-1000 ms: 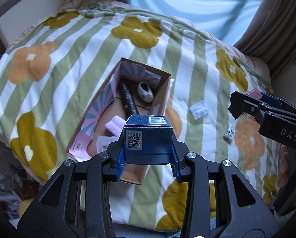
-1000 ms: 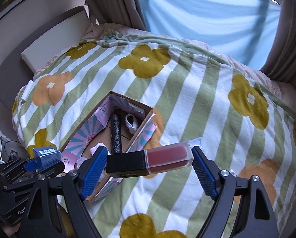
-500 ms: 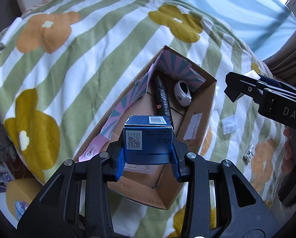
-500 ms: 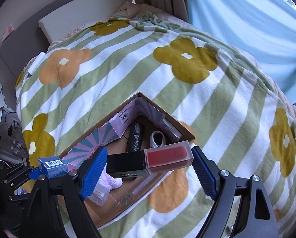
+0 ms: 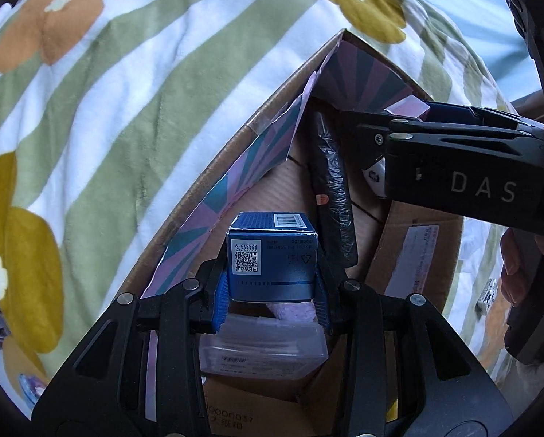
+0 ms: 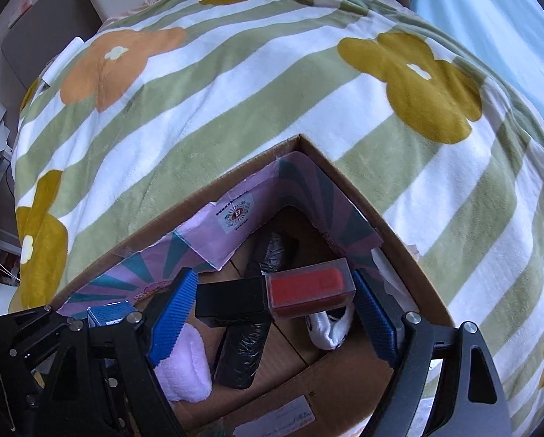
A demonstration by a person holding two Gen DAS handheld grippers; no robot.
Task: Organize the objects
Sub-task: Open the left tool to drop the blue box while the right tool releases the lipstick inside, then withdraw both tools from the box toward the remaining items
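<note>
Left gripper (image 5: 272,291): we have it clenched on the blue carton (image 5: 272,258), held over the near end of the cardboard box (image 6: 392,225).
Right gripper (image 6: 272,306): clamped endwise on the lip gloss (image 6: 275,296), above the box's far half.
How they handle: we judge both light and rigid; the carton's thin walls could dent (so a flat-sided hold suits), the glossy tube may slip.
Box contents: black wrapped roll (image 6: 242,349), pink cloth (image 6: 184,364).
</note>
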